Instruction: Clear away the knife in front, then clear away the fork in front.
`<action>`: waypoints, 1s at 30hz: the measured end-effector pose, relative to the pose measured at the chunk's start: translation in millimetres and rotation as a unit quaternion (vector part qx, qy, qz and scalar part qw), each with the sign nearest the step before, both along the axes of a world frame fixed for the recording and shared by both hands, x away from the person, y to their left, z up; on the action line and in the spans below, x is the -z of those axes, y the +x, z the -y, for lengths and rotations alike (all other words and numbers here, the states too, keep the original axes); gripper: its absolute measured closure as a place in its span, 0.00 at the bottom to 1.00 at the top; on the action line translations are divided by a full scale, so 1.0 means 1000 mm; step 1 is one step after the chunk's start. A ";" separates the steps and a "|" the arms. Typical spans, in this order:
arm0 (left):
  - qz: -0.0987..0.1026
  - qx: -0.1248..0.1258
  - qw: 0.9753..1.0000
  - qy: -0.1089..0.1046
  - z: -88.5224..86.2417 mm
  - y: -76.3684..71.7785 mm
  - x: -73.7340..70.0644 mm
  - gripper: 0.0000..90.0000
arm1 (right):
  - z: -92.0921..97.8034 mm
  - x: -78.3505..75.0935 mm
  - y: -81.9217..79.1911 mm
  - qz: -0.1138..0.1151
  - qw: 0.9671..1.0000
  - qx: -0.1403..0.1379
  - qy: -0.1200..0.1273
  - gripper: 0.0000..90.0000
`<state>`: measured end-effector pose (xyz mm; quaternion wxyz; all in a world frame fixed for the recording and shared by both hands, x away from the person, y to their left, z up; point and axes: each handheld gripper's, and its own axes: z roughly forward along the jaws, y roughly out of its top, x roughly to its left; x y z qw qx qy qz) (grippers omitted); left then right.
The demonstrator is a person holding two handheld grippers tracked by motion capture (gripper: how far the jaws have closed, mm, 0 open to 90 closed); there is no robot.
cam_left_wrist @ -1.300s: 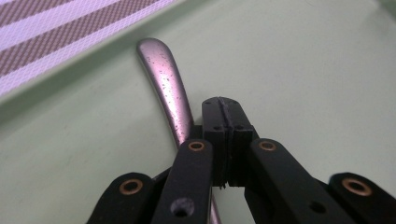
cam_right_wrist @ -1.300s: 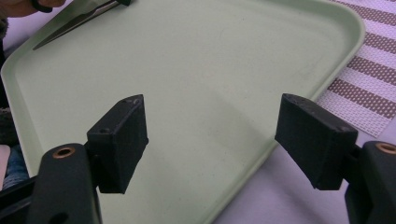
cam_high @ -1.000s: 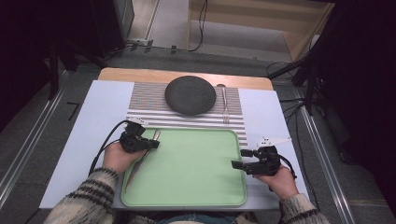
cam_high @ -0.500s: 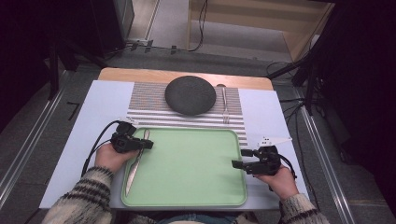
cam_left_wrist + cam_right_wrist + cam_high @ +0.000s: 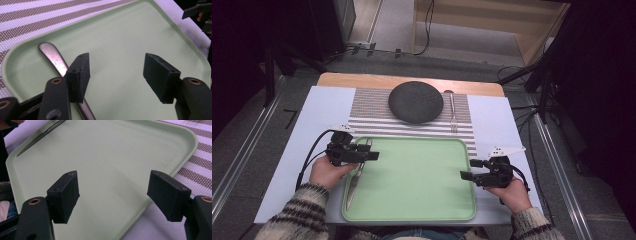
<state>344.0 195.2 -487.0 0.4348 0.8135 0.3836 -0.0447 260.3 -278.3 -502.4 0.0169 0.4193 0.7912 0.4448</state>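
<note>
The left gripper (image 5: 373, 156) has drawn left and slightly nearer over the last second, its jaws spread above the slim silver metal table knife (image 5: 355, 176), which lies loose along the left edge of the pale green plastic tray (image 5: 412, 212). That suggests the knife is placed. The right gripper (image 5: 465, 175), also spread and empty, hovers at the tray's right rim.

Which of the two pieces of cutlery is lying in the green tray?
The knife. It lies along the left edge of the tray, under the left gripper. The fork lies on the striped mat beside the dark plate.
</note>
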 end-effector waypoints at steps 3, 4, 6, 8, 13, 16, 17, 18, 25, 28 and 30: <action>0.008 0.000 1.000 0.002 -0.003 -0.003 -0.001 0.37 | 0.000 0.000 0.000 0.000 1.000 0.000 0.001 0.26; 0.011 0.001 1.000 0.003 -0.004 -0.004 -0.002 0.37 | 0.000 0.000 0.000 0.000 1.000 0.000 0.002 0.26; 0.017 -0.002 1.000 0.005 -0.005 -0.007 -0.004 0.37 | 0.000 0.000 0.000 0.002 1.000 0.000 0.002 0.26; 0.018 -0.001 1.000 0.007 -0.007 -0.010 -0.005 0.36 | 0.000 0.000 0.000 0.003 1.000 0.000 0.001 0.26; 0.014 0.001 1.000 0.012 -0.010 -0.015 -0.007 0.34 | 0.001 0.000 0.000 0.002 1.000 0.002 0.002 0.26; 0.016 0.001 1.000 0.007 -0.011 -0.016 -0.008 0.34 | 0.001 0.000 0.000 0.002 1.000 0.004 0.002 0.26; 0.017 0.001 1.000 0.006 -0.011 -0.017 -0.009 0.34 | 0.001 0.000 0.000 0.001 1.000 0.005 0.002 0.26; 0.020 0.001 1.000 0.004 -0.012 -0.017 -0.009 0.34 | 0.002 0.000 0.000 0.001 1.000 0.006 0.001 0.26; 0.019 0.002 1.000 -0.006 -0.014 -0.016 -0.009 0.34 | 0.000 -0.002 0.007 0.006 1.000 0.025 0.014 0.26; 0.021 0.001 1.000 -0.010 -0.015 -0.015 -0.008 0.34 | 0.000 -0.004 0.012 0.005 0.999 0.034 0.018 0.26; 0.020 0.002 1.000 -0.009 -0.015 -0.015 -0.007 0.34 | 0.000 -0.006 0.015 0.008 0.999 0.041 0.021 0.26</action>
